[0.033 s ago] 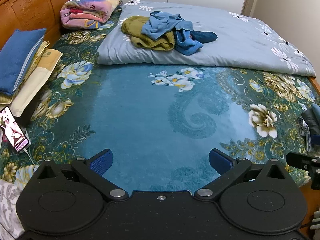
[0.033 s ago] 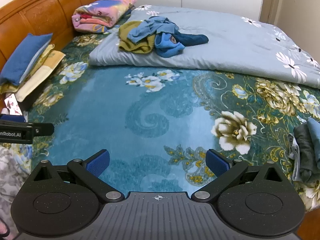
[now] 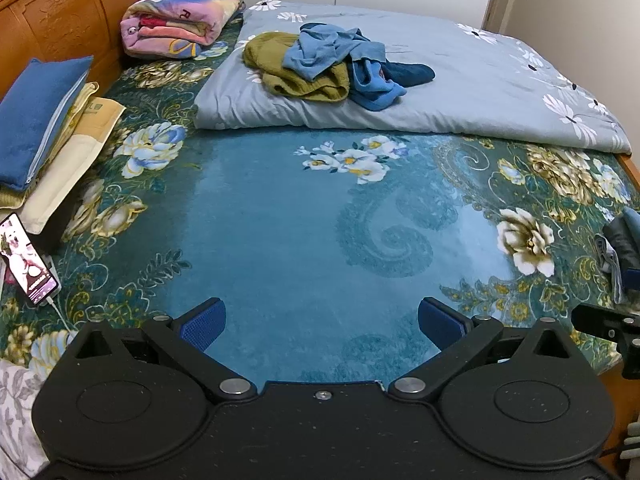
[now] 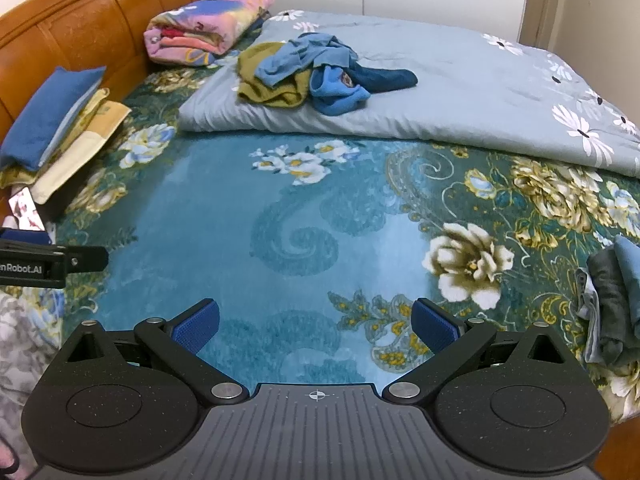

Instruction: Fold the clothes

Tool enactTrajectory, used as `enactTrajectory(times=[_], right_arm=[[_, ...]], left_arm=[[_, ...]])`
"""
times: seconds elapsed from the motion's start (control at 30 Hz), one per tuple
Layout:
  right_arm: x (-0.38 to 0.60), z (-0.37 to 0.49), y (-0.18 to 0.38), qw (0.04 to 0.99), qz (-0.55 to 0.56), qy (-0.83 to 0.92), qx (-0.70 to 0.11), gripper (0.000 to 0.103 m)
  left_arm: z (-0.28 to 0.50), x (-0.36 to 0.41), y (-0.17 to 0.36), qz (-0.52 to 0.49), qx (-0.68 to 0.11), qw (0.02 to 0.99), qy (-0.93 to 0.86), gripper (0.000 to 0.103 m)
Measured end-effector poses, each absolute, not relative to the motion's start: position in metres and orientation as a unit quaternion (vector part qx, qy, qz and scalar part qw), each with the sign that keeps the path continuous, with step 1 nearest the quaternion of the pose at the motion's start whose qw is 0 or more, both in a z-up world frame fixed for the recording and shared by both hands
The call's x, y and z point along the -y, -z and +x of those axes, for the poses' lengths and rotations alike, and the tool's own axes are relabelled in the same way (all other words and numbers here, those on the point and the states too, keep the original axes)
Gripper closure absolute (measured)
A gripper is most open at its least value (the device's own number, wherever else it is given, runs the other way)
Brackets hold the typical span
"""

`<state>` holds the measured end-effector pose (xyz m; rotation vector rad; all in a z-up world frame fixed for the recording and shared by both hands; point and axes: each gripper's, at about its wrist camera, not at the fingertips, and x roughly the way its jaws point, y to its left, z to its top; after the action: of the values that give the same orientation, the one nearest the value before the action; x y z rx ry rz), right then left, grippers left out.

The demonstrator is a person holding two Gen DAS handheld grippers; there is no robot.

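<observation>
Both tools hang over the bare teal middle of the bed (image 3: 280,240), and neither has anything in it: the left tool (image 3: 322,322) has its blue pads spread as wide as they go, and so does the right tool (image 4: 316,322).

The clothes to fold lie in a loose heap (image 3: 332,62) at the upper centre of the left wrist view, on the grey quilt (image 3: 480,92) across the far half of the bed. An olive garment (image 3: 304,80) sits underneath, a light blue one (image 3: 320,48) is draped over it, and a darker blue piece (image 3: 412,72) trails to the right. At the right edge of the right wrist view a small dark stack (image 4: 612,304) looks already folded.

The step in hand is probably fetching one garment. It seems best to take the light blue piece, since it lies on top, pinch only its own fabric at an edge or shoulder so the olive one stays put, and carry it to the open teal area, where there is room to spread it flat.
</observation>
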<state>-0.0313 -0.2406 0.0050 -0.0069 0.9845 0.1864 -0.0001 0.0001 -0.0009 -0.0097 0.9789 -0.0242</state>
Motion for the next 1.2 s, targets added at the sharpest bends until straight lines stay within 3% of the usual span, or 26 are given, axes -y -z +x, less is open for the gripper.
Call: enactTrajectory(times=[0.4,0.63,0.77,0.93,1.2], right_arm=[[0.234,-0.021,-0.007,0.874,-0.003,-0.086,-0.478,0.000],[0.245,-0.007,-0.008,0.880,0.009,-0.079,-0.468,0.000],[0.261,0.024,-0.020,0.905,0.038,-0.080,-0.416,0.000],[0.274,0.107,-0.025,0.928,0.080,-0.095,-0.351,0.000],[0.267,0.289,0.007,0.910,0.079,-0.165,-0.372,0.000]], left_arm=[[0.009,-0.002,-0.001,-0.007,-0.466,0.885,0.015,0.002],[0.024,-0.001,-0.018,0.006,-0.380,0.925,0.009,0.002],[0.052,0.001,-0.028,-0.001,-0.355,0.934,0.038,0.002],[0.107,0.001,-0.029,-0.021,-0.359,0.932,0.039,0.001],[0.201,-0.001,-0.013,-0.050,-0.362,0.931,0.007,0.001]])
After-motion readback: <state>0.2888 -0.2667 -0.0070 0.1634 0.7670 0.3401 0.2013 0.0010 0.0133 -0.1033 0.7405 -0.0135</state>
